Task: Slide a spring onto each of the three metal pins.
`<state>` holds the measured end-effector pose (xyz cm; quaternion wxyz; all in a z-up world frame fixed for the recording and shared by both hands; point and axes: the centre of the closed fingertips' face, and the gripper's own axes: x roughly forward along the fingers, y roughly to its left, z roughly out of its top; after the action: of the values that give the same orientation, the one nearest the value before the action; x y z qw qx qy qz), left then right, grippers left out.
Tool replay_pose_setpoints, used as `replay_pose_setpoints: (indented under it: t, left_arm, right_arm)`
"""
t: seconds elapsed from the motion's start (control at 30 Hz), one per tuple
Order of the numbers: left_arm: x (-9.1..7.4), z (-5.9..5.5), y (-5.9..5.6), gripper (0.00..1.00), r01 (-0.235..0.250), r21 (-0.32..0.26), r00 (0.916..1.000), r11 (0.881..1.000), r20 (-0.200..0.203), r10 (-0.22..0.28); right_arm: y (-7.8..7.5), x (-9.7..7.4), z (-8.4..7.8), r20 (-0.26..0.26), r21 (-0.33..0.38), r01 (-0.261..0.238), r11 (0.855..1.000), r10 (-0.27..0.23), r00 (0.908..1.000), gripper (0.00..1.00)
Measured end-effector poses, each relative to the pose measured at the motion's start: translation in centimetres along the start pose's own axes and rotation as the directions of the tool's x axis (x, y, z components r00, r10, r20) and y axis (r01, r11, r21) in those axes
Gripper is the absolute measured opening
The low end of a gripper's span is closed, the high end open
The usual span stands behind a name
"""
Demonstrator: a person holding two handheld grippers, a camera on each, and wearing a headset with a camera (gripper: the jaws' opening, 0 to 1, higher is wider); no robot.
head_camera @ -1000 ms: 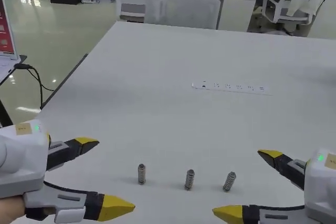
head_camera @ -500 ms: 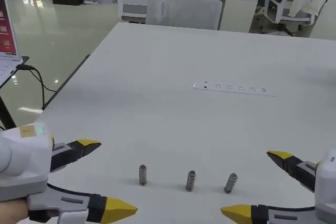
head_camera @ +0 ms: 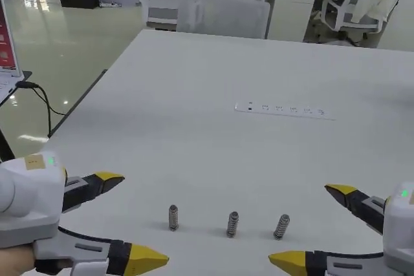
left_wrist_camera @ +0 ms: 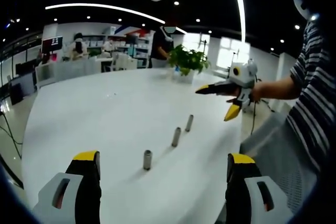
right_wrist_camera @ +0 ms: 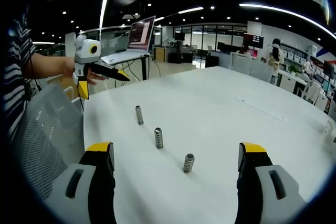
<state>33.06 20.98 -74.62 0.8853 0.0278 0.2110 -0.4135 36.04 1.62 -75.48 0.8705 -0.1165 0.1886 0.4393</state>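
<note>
Standing in a row near the front edge of the white table (head_camera: 194, 95), three metal pins are recorded, each sheathed in a spring: left pin (head_camera: 173, 217), middle pin (head_camera: 233, 223), and right pin (head_camera: 281, 225), the last slightly tilted. The left gripper (head_camera: 132, 219) is held beside the row's left end, jaws spread wide, nothing gripped. The right gripper (head_camera: 309, 225) is held beside the right end, likewise spread and unloaded. A power strip (head_camera: 284, 109) is laid flat farther back. A grey chair (head_camera: 223, 12) is set at the far edge.
</note>
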Motion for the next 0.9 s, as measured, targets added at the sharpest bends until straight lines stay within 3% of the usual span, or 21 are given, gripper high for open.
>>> replay_pose_setpoints:
  t: [0.9]
  left_arm:
    - [0.34,0.20,-0.07,0.98,0.008,0.004,1.0000,1.000,0.004,-0.008]
  right_arm:
    - [0.00,-0.08,0.10,-0.003,-0.003,0.002,1.000,-0.002,1.0000,0.98]
